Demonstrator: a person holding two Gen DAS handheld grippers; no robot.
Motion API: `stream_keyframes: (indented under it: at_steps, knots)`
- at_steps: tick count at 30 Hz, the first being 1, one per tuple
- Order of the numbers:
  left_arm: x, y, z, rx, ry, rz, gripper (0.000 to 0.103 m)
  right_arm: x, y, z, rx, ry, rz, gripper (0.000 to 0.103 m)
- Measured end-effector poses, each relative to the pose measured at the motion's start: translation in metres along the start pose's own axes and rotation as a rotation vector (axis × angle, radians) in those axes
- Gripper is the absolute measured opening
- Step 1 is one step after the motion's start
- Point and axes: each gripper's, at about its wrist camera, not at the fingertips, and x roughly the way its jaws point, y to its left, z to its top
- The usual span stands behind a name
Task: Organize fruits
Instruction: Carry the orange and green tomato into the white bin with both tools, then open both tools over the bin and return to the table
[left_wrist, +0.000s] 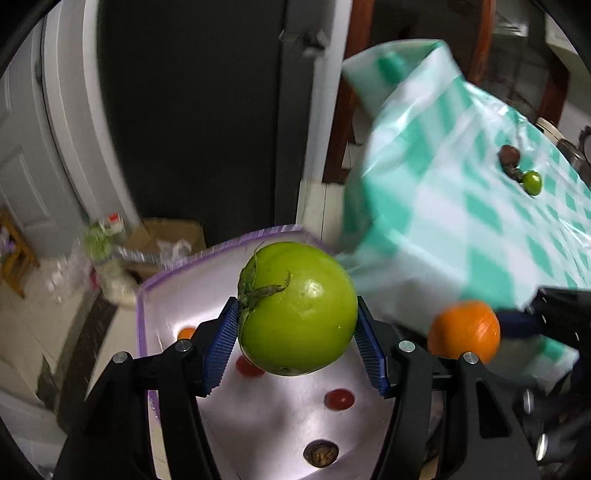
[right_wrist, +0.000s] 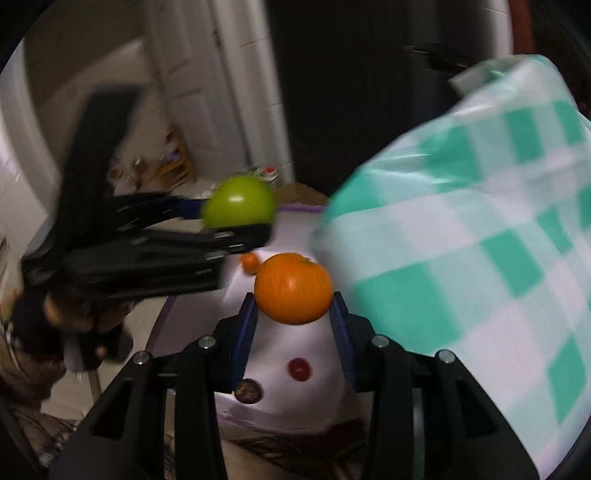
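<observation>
Both tongs are loaded. Between the blue pads of the left tongs (left_wrist: 297, 334) a green tomato (left_wrist: 297, 308) is clamped, its stalk turned toward nine o'clock. In the right tongs (right_wrist: 293, 325) an orange fruit (right_wrist: 293, 288) is gripped; whether it is a tomato or a citrus cannot be settled through the blur.

A carrying step is judged to be in hand: both fruits are held in the air above a pale tray (left_wrist: 144, 295) with a purple rim. Small fruits are already scattered on it: a red one (left_wrist: 339, 398) at five o'clock of the green tomato, another red one partly hidden under it, a small orange one (left_wrist: 186, 333) at nine o'clock, and a dark brown one (left_wrist: 320, 453) at six o'clock.

At three o'clock of the tray a table under a green-checked cloth (left_wrist: 461, 206) is seen. On it a small green fruit (left_wrist: 532, 182) and a dark one (left_wrist: 509, 154) are left, close together.

Next, each fruit is to be lowered onto a bare patch of the tray, clear of the small fruits, and only then released. Since round fruit is likely to roll, a low release is called for. The two left on the cloth would then be fetched.
</observation>
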Motion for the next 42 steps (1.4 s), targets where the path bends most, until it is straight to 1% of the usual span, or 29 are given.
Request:
stream_keyframes:
  at_steps: [2, 3, 4, 5, 6, 9, 10, 11, 12, 13, 15, 17, 19, 22, 24, 25, 28, 29, 31, 32, 34, 36, 37, 38, 39, 40, 41, 42]
  knots:
    - [0.021, 0.014, -0.002, -0.006, 0.059, 0.005, 0.058, 0.019, 0.012, -0.005, -0.042, 0.058, -0.025, 0.041]
    - [0.030, 0.019, -0.003, 0.002, 0.080, 0.012, 0.058, 0.029, 0.015, -0.008, -0.055, 0.087, -0.017, 0.040]
    - [0.040, 0.024, -0.004, 0.009, 0.101, 0.020, 0.058, 0.042, 0.017, -0.013, -0.058, 0.120, -0.002, 0.035]
    - [0.053, 0.031, -0.005, 0.014, 0.131, 0.028, 0.058, 0.052, 0.018, -0.016, -0.060, 0.145, 0.003, 0.034]
    - [0.062, 0.035, -0.005, 0.018, 0.152, 0.026, 0.058, 0.067, 0.022, -0.020, -0.077, 0.185, -0.005, 0.034]
    - [0.090, 0.044, -0.006, 0.045, 0.223, 0.008, 0.058, 0.095, 0.032, -0.024, -0.123, 0.265, -0.027, 0.030]
    - [0.101, 0.046, -0.005, 0.058, 0.253, 0.003, 0.058, 0.109, 0.035, -0.026, -0.142, 0.311, -0.039, 0.030]
    - [0.115, 0.049, -0.005, 0.066, 0.290, -0.004, 0.058, 0.117, 0.036, -0.028, -0.153, 0.336, -0.052, 0.030]
    - [0.123, 0.049, -0.004, 0.067, 0.312, -0.010, 0.058, 0.127, 0.038, -0.029, -0.155, 0.365, -0.051, 0.030]
    - [0.136, 0.051, -0.006, 0.071, 0.353, -0.023, 0.058, 0.132, 0.035, -0.029, -0.148, 0.379, -0.043, 0.030]
    - [0.155, 0.049, -0.008, 0.093, 0.401, -0.025, 0.058, 0.135, 0.036, -0.034, -0.143, 0.395, -0.038, 0.031]
    - [0.169, 0.044, -0.013, 0.131, 0.434, -0.010, 0.058, 0.131, 0.034, -0.043, -0.147, 0.405, -0.047, 0.031]
    - [0.180, 0.040, -0.015, 0.147, 0.458, -0.006, 0.058, 0.129, 0.033, -0.044, -0.142, 0.405, -0.050, 0.032]
    - [0.193, 0.034, -0.018, 0.161, 0.490, -0.002, 0.058, 0.121, 0.032, -0.045, -0.128, 0.384, -0.033, 0.041]
    - [0.199, 0.032, -0.019, 0.162, 0.500, 0.005, 0.059, 0.116, 0.034, -0.046, -0.128, 0.373, -0.029, 0.042]
    - [0.199, 0.030, -0.019, 0.164, 0.493, 0.009, 0.059, 0.121, 0.027, -0.040, -0.130, 0.371, -0.030, 0.043]
    - [0.199, 0.030, -0.019, 0.157, 0.500, 0.015, 0.059, 0.116, 0.030, -0.040, -0.140, 0.361, -0.033, 0.049]
    - [0.199, 0.030, -0.019, 0.155, 0.501, 0.018, 0.060, 0.115, 0.031, -0.039, -0.142, 0.357, -0.034, 0.051]
    - [0.195, 0.031, -0.019, 0.164, 0.488, 0.059, 0.073, 0.105, 0.031, -0.040, -0.145, 0.340, -0.035, 0.052]
    - [0.193, 0.031, -0.017, 0.162, 0.471, 0.076, 0.085, 0.097, 0.033, -0.042, -0.140, 0.326, -0.033, 0.054]
    - [0.177, 0.033, -0.014, 0.139, 0.426, 0.111, 0.087, 0.083, 0.030, -0.034, -0.124, 0.282, -0.006, 0.058]
    - [0.141, 0.031, -0.005, 0.122, 0.311, 0.156, 0.088, 0.055, 0.030, -0.025, -0.114, 0.207, 0.017, 0.061]
    - [0.121, 0.030, -0.001, 0.107, 0.234, 0.186, 0.088, 0.042, 0.032, -0.019, -0.113, 0.169, 0.022, 0.063]
    - [0.097, 0.029, 0.004, 0.089, 0.148, 0.231, 0.088, 0.023, 0.028, -0.014, -0.111, 0.119, 0.023, 0.066]
    - [0.065, 0.026, 0.012, 0.062, 0.030, 0.287, 0.088, 0.005, 0.025, -0.010, -0.103, 0.072, 0.022, 0.067]
    - [0.043, 0.019, 0.022, 0.043, -0.047, 0.311, 0.089, -0.020, 0.017, -0.005, -0.079, 0.006, 0.022, 0.068]
    - [0.021, 0.014, 0.030, 0.027, -0.114, 0.318, 0.089, -0.040, 0.009, -0.002, -0.055, -0.046, 0.015, 0.071]
    - [-0.002, 0.007, 0.040, 0.015, -0.176, 0.303, 0.089, -0.060, 0.000, -0.001, -0.027, -0.099, -0.007, 0.074]
